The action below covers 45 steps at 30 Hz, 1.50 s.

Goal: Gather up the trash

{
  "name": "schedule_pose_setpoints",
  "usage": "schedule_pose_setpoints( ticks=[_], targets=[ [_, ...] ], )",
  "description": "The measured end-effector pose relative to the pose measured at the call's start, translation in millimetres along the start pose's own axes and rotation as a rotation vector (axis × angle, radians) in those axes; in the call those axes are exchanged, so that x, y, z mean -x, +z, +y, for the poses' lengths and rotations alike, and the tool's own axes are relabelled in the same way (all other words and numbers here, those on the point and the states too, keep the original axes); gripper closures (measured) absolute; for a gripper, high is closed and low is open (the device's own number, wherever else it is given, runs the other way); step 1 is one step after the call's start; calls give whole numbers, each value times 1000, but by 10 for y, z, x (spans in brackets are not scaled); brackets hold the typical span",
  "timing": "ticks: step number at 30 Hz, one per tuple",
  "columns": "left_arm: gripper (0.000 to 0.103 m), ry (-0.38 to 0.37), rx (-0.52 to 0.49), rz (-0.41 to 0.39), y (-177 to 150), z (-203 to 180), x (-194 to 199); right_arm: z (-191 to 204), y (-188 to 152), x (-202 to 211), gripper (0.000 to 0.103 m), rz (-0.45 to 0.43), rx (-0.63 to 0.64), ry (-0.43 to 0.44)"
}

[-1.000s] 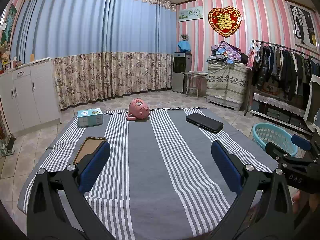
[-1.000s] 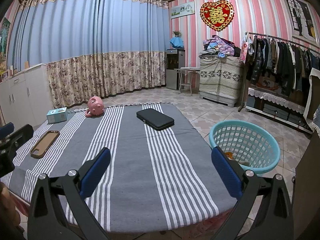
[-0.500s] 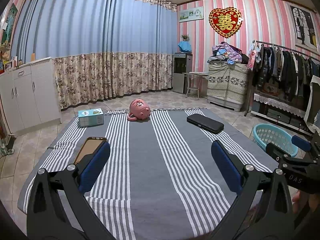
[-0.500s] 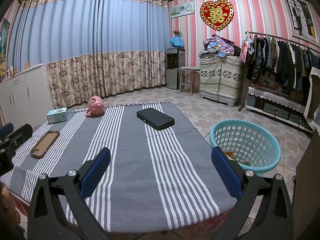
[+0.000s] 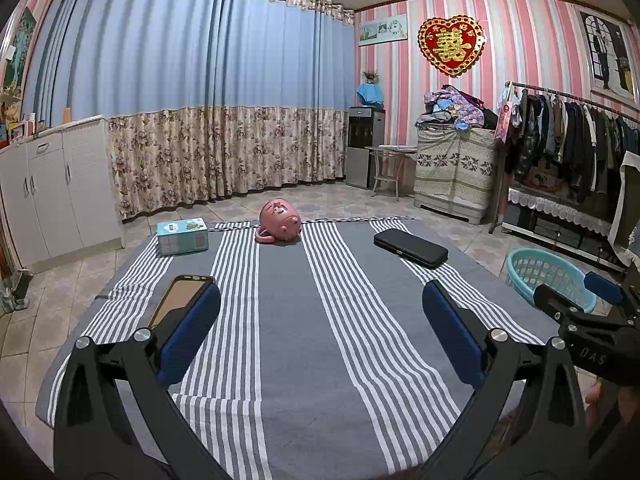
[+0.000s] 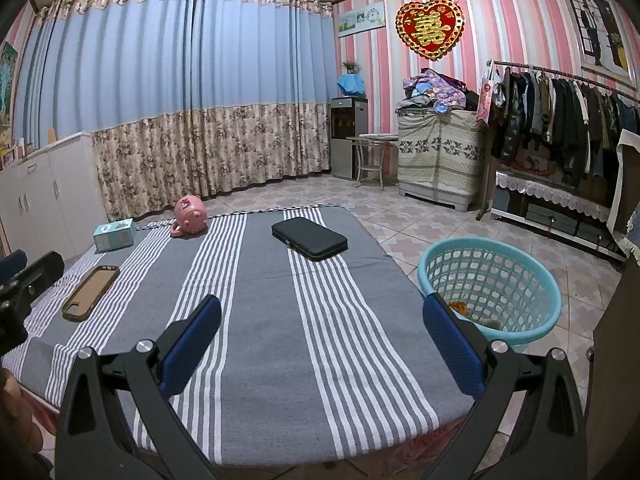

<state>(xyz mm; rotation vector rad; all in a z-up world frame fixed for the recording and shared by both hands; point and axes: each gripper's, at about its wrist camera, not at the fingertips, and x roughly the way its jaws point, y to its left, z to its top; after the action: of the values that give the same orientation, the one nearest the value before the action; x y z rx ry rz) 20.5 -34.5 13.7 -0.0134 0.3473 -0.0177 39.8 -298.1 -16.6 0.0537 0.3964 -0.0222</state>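
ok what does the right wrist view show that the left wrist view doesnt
Only the right wrist view looks down into the teal basket, where a few scraps lie at the bottom. Only the left wrist view shows the right hand-held gripper from the side, partly covering that basket, and its own fingers overlapping the brown phone case. Both show the striped cloth, pink piggy bank, small teal box, black case, and open, empty jaws.

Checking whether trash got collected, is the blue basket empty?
Not empty: the teal basket on the floor holds a few small scraps at its bottom.
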Motion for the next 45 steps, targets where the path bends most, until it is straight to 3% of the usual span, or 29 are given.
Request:
schedule_pose_setpoints(
  ticks=[45],
  targets=[
    [5,0,-3,-3,14,29,6,14,2,3,5,0,-1,1]
  ],
)
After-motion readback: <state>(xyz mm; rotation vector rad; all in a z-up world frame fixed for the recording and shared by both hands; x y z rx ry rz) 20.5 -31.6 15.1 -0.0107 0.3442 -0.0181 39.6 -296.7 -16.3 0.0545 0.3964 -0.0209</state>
